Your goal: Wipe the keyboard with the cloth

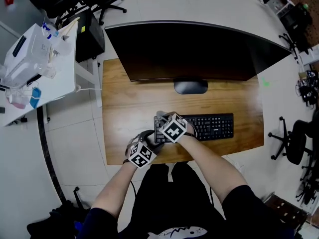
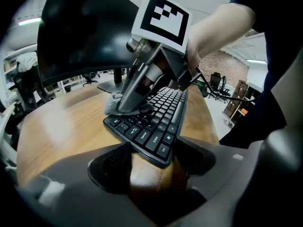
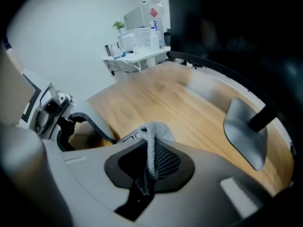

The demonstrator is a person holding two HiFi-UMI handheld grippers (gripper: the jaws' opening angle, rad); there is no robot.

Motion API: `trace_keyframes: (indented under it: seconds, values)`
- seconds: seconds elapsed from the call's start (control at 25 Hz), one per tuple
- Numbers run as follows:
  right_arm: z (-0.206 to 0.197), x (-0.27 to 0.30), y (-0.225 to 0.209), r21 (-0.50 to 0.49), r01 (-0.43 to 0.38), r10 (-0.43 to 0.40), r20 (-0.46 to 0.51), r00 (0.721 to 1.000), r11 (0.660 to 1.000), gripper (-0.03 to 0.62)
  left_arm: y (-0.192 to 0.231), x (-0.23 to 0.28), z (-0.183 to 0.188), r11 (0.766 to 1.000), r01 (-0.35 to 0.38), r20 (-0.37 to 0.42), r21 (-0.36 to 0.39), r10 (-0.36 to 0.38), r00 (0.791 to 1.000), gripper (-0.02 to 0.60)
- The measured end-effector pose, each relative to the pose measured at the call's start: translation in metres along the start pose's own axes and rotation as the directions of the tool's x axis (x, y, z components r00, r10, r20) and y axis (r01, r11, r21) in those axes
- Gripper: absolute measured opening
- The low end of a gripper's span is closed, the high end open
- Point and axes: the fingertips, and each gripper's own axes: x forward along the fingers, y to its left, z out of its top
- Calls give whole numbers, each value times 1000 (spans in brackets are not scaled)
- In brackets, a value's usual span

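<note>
One cloth (image 2: 113, 104) clamped in right hand-held gripper (image 3: 147, 167), on keyboard (image 1: 212, 126)

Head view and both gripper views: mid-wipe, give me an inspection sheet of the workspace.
Surface: wooden desk, level and dry-looking.
Job's things: black keyboard lies before the monitor; grey cloth rests on its left-end keys.
Clutter: nothing seen on the desk.
Grippers: right gripper shut on the cloth; left gripper apparently clamps the keyboard's near corner.
Cables: black lead trails behind the right gripper; keyboard cable not seen.
Surroundings: white side table with bottles at left; office chair at right.
</note>
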Motion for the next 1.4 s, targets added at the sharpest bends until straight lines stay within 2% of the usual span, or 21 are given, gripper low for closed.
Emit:
trace_keyframes:
  seconds: [0.12, 0.24, 0.48, 0.8, 0.96, 1.04, 1.2, 1.4]
  values:
    - [14, 6, 13, -90, -15, 15, 0, 1000, 996, 31, 0, 0, 1, 1000, 3, 0, 9, -3, 1000, 290]
    - [19, 10, 23, -128, -57, 56, -8, 998, 990, 31, 1, 1, -1, 1000, -2, 0, 31, 2, 1000, 290]
    - [-4, 6, 53, -186, -138, 134, -35, 990, 973, 30, 1, 0, -3, 999, -8, 16, 34, 7, 1000, 290]
    - [-35, -4, 90, -107, -270, 266, -46, 963, 957, 29, 1, -1, -3, 1000, -11, 18, 28, 11, 1000, 290]
    - [-52, -10, 99, -128, -303, 297, -65, 953, 944, 29, -1, 3, -14, 997, -4, -48, 71, 8, 999, 314]
    - [-58, -12, 99, -164, -294, 286, -75, 955, 941, 29, 0, 4, -17, 997, -2, -65, 76, 7, 998, 313]
    - [-71, -19, 89, -221, -218, 205, -82, 975, 951, 29, -1, 5, -16, 996, 0, -78, 86, 7, 997, 311]
    - [-96, -35, 64, -138, -135, 127, -63, 990, 981, 29, 0, 4, -17, 996, -3, -79, 84, 10, 997, 312]
